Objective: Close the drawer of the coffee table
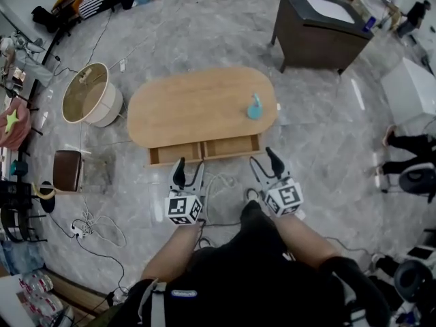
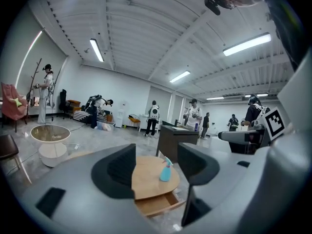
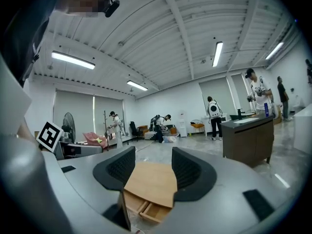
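Our left gripper and right gripper hang empty with jaws apart, short of the drawer, pulled out under the near edge of the worktop. A one-sided shove may skew it; a hard one may topple the spray bottle. We read no writing, only square markers.

No words to read here.
The cube on the left gripper and the one on the right gripper show only black-and-white squares.

Coffee table and drawer: light wood grain. Spray bottle: pale blue. Floor: grey, marbled. Cabinet: dark brown, white top.
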`<move>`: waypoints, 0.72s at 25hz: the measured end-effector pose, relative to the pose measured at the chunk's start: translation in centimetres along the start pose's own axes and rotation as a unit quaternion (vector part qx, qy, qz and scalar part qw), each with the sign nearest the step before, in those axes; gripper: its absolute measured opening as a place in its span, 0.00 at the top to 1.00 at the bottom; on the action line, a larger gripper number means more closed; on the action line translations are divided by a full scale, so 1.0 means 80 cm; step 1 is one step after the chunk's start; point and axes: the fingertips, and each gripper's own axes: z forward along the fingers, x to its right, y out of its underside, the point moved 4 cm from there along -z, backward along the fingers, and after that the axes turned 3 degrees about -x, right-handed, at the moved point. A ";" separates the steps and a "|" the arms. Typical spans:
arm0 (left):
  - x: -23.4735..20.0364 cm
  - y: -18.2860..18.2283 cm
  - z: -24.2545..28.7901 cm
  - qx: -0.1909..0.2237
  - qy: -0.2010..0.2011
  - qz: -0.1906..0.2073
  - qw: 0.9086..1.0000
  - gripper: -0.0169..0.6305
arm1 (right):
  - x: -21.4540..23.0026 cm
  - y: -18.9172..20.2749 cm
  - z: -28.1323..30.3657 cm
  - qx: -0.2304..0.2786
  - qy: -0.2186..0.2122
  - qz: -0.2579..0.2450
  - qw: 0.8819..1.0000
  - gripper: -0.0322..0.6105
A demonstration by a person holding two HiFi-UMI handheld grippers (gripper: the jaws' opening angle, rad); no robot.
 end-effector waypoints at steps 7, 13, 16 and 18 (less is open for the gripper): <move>0.000 0.062 0.067 -0.012 0.018 0.015 1.000 0.57 | 0.010 0.059 0.030 -0.013 -0.001 -0.016 1.000 0.60; -0.011 0.139 0.106 -0.031 0.015 -0.007 0.999 0.57 | 0.024 0.134 0.061 -0.023 0.010 0.001 1.000 0.60; -0.010 0.183 0.125 -0.042 0.023 -0.009 0.999 0.57 | 0.034 0.187 0.069 -0.040 0.017 0.010 0.999 0.60; -0.011 0.215 0.141 -0.053 0.028 -0.006 0.998 0.57 | 0.043 0.225 0.076 -0.053 0.019 0.016 0.998 0.60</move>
